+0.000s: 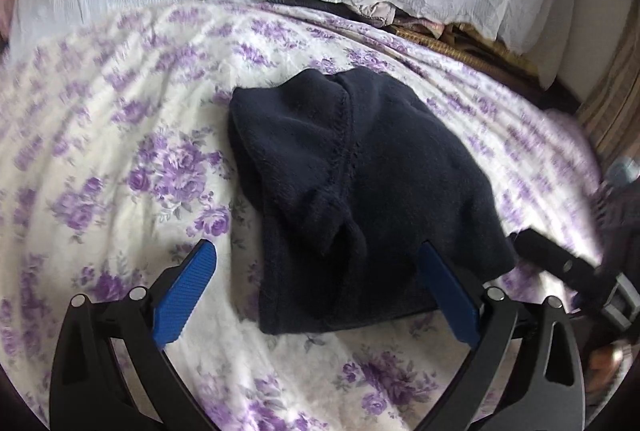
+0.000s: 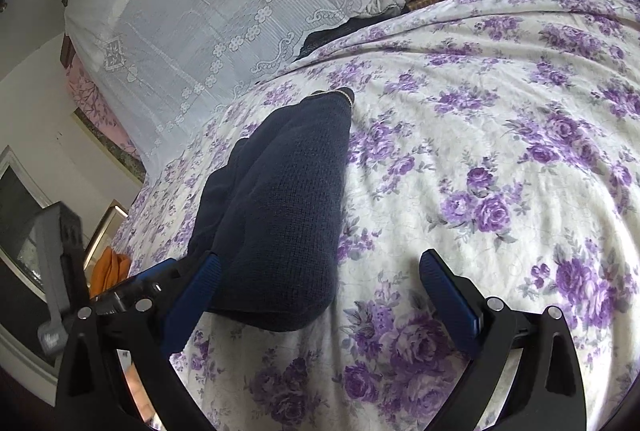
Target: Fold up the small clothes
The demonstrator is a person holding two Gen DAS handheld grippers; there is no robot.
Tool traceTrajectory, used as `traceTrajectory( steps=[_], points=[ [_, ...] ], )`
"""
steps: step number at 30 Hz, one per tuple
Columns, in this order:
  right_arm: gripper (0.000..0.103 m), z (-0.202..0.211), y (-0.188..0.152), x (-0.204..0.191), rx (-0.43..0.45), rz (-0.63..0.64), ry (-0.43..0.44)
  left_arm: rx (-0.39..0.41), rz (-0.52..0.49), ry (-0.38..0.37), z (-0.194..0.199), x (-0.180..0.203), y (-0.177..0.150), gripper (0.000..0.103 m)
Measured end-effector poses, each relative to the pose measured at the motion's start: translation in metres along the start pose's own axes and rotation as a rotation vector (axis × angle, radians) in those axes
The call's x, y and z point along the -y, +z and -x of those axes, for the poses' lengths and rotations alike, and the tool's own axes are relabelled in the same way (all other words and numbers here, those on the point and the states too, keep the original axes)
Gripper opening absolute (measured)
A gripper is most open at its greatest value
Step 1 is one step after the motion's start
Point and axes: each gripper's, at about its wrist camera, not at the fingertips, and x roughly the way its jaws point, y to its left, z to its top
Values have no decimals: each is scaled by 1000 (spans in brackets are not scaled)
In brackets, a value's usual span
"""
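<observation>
Dark navy knit garment (image 1: pixel 352 199) lies partly folded mid-bed on floral bedspread (image 1: pixel 120 135), long axis running away toward lace-covered head end. Left hand-held gripper (image 1: pixel 320 291) nearer, jaws apart straddling near hem. Right hand-held gripper (image 2: pixel 320 295) jaws apart, empty, garment's right edge between them.

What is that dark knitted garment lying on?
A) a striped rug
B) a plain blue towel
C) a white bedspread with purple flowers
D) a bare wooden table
C: the dark navy knit garment rests on a white bedspread printed with purple roses, seen from both wrist cameras.
</observation>
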Motion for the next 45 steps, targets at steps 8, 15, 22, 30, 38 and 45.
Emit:
traceTrajectory(
  steps=[8,15,22,30,38,45],
  points=[
    [100,-14,13,5,-53,-31,59,-67,201,-250,-18,-51,18,98],
    [100,-42,32,3,-121,-58,113,-146,179,-397,-40,-33,30,98],
    [96,-76,52,2,-154,-95,165,-160,173,-390,-62,-29,42,98],
    [72,-90,55,7,-151,-99,198,-154,46,-283,-67,-12,38,98],
    [68,-97,56,2,-154,-57,176,-144,50,-236,-73,-6,43,99],
    [62,-88,51,-3,-102,1,148,-65,-38,-177,-55,7,36,78]
  ],
)
